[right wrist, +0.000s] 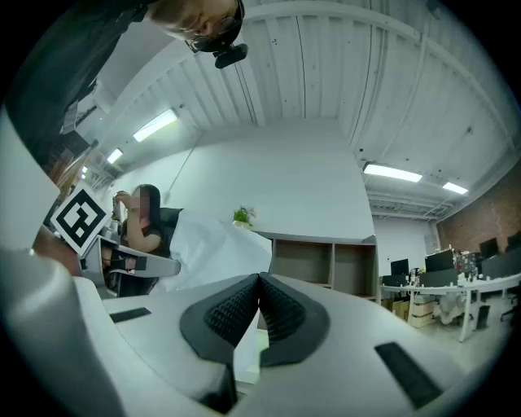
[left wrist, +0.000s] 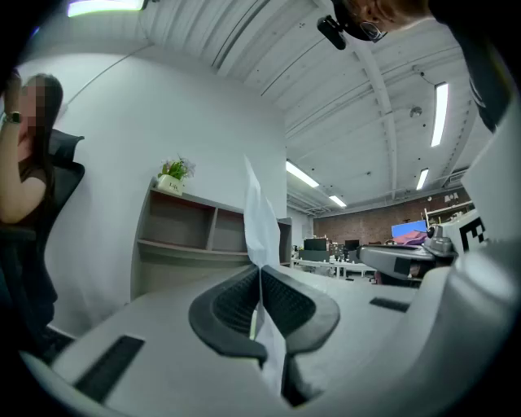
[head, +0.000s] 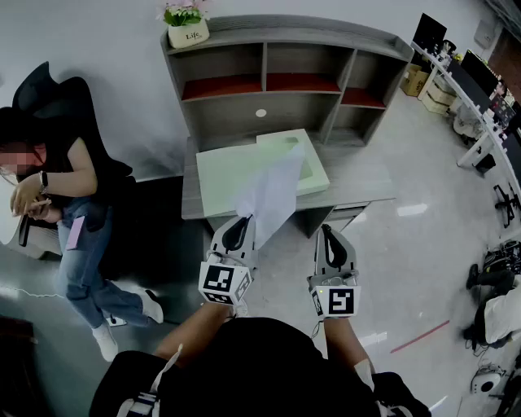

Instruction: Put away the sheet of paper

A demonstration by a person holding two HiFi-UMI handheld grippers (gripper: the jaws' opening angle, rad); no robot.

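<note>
Nearest us, our left gripper (head: pixel 242 221) has its jaws pressed together on the near edge of the sheet of paper (head: pixel 273 195). The left gripper view shows the ribbed pads meeting on the thin white sheet (left wrist: pixel 262 220), which stands up between them. Just to its right, our right gripper (head: pixel 326 231) is level with it, jaws closed tip to tip on nothing (right wrist: pixel 259 281). From there the sheet shows only off to the left (right wrist: pixel 207 252), clear of the pads.

From the left claw the paper runs forward and slightly to the right, its long axis pointing away from us. Its free far end hangs over the pale green folder (head: pixel 236 171), which lies flat on the desk (head: pixel 366 191) straight ahead of the claw. We judge that the coming move depends on this line. The folder lies beyond the sheet's far edge, so the left claw, already carrying the sheet, need only travel forward and down. The right claw is free to steady the folder if needed.

Beyond the desk stands a grey shelf unit (head: pixel 285 81) with a potted plant (head: pixel 186 24) on top. A seated person (head: pixel 65 187) is far off to the left claw's left.
</note>
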